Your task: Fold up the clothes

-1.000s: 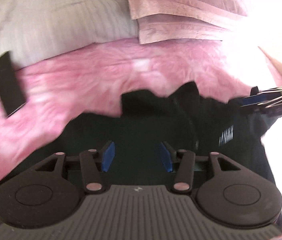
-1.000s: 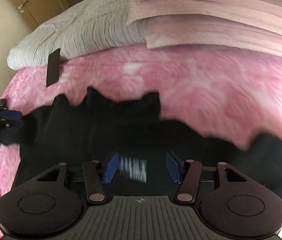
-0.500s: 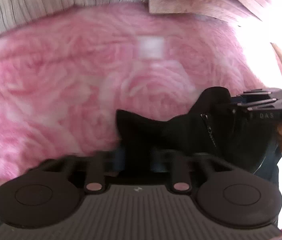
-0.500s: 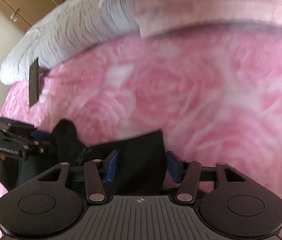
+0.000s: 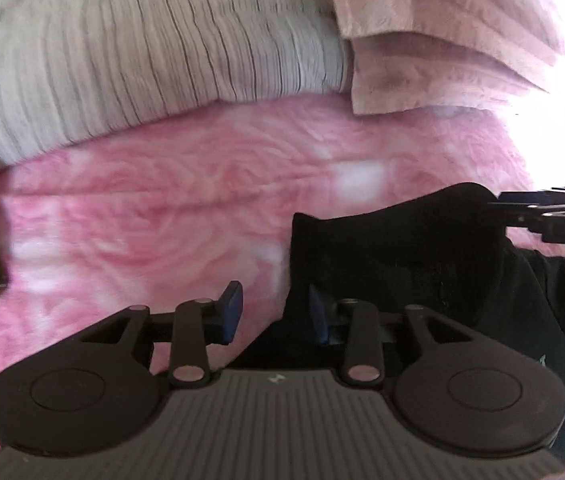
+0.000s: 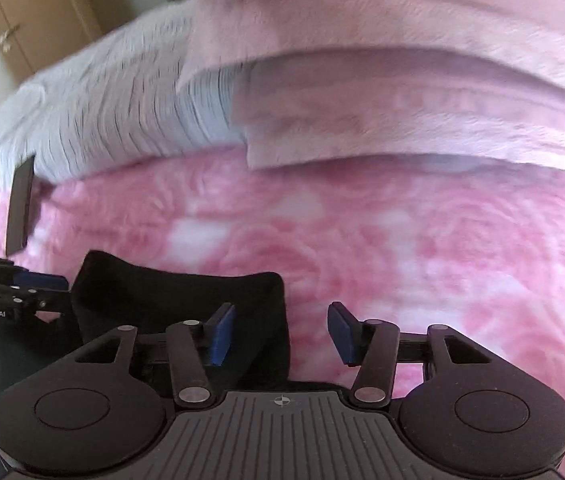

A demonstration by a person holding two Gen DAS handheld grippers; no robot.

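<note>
On the bed, both jaws have just spread, releasing the garment; smooth the fold from twelve o'clock.

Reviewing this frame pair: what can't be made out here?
- Black garment: its near part is hidden behind the left gripper body; type unclear.
- Dark flat object: cut by the left view's edge, blurred in the right view.
- Right gripper: only side-on in the left view.

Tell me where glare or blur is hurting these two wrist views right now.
Left wrist view: glare blows out the right edge beyond the pink blanket; the black garment shows no fold detail. Right wrist view: motion blur smears the striped pillow and folded pink bedding; the right edge is washed out.
</note>
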